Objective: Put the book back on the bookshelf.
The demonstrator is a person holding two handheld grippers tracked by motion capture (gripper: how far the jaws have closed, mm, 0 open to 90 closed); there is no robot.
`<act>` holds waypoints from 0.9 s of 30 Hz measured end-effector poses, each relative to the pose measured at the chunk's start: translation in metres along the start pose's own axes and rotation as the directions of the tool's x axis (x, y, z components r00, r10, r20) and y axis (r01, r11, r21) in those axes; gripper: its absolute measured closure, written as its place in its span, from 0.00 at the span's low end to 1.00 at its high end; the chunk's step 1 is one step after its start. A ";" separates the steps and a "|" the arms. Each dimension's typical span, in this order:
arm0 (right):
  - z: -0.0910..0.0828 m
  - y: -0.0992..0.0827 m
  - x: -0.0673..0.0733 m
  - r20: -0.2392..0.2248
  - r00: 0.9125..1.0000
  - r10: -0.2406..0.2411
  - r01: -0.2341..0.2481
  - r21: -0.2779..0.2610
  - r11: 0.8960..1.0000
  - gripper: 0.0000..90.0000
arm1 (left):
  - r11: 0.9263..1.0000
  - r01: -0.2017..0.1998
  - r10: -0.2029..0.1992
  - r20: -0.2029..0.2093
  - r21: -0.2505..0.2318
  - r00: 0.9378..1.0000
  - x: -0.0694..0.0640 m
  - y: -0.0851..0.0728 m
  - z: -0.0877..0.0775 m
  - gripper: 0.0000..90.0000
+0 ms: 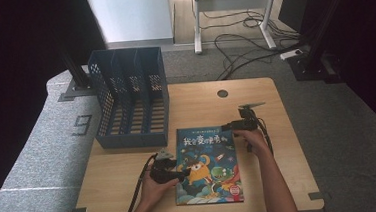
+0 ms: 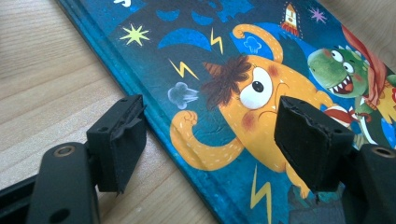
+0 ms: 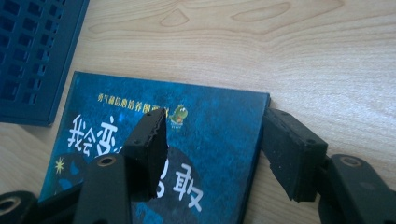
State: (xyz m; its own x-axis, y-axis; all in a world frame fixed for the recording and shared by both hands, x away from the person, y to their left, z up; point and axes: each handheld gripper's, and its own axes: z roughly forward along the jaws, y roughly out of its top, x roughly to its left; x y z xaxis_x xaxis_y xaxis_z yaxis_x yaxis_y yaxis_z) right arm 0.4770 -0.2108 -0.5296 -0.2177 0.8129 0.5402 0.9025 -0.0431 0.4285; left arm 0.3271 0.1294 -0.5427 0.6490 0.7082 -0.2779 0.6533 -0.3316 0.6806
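Note:
A picture book (image 1: 207,165) with a dark blue cover and cartoon monsters lies flat on the wooden table (image 1: 279,144). At the book's left edge, my left gripper (image 1: 181,174) is open. In the left gripper view its jaws (image 2: 215,116) straddle that edge of the book (image 2: 224,56), one over bare wood and one over the orange monster. My right gripper (image 1: 230,126) is open at the book's far right corner. In the right gripper view it (image 3: 215,121) has one jaw above the book's (image 3: 93,100) title and the other on the wood just past the edge.
A blue perforated file rack (image 1: 130,100) with several slots stands at the table's back left, close to the book's far left corner; its base (image 3: 32,51) shows in the right gripper view. A round cable hole (image 1: 222,93) sits at the far middle. Bare wood lies right of the book.

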 end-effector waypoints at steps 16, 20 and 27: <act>-0.005 -0.001 0.006 -0.042 0.999 -0.032 0.032 0.010 0.999 0.49 | 1.000 0.001 -0.001 0.009 0.000 1.000 0.001 0.000 0.000 0.28; -0.007 -0.002 0.014 -0.054 0.997 -0.064 0.064 0.007 0.998 0.50 | 1.000 0.001 -0.001 0.010 0.000 1.000 0.001 0.000 0.000 0.28; -0.012 -0.006 0.034 0.089 0.972 -0.217 0.216 0.015 0.976 0.55 | 1.000 0.003 -0.003 0.012 -0.001 1.000 0.002 0.000 0.000 0.28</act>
State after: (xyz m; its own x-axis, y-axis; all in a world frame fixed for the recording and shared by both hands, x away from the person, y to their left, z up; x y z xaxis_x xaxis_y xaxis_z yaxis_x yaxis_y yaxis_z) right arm 0.4595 -0.1898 -0.5052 -0.3741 0.8515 0.3676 0.8394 0.1422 0.5246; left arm 0.3280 0.1309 -0.5429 0.6514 0.7019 -0.2880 0.6551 -0.3289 0.6802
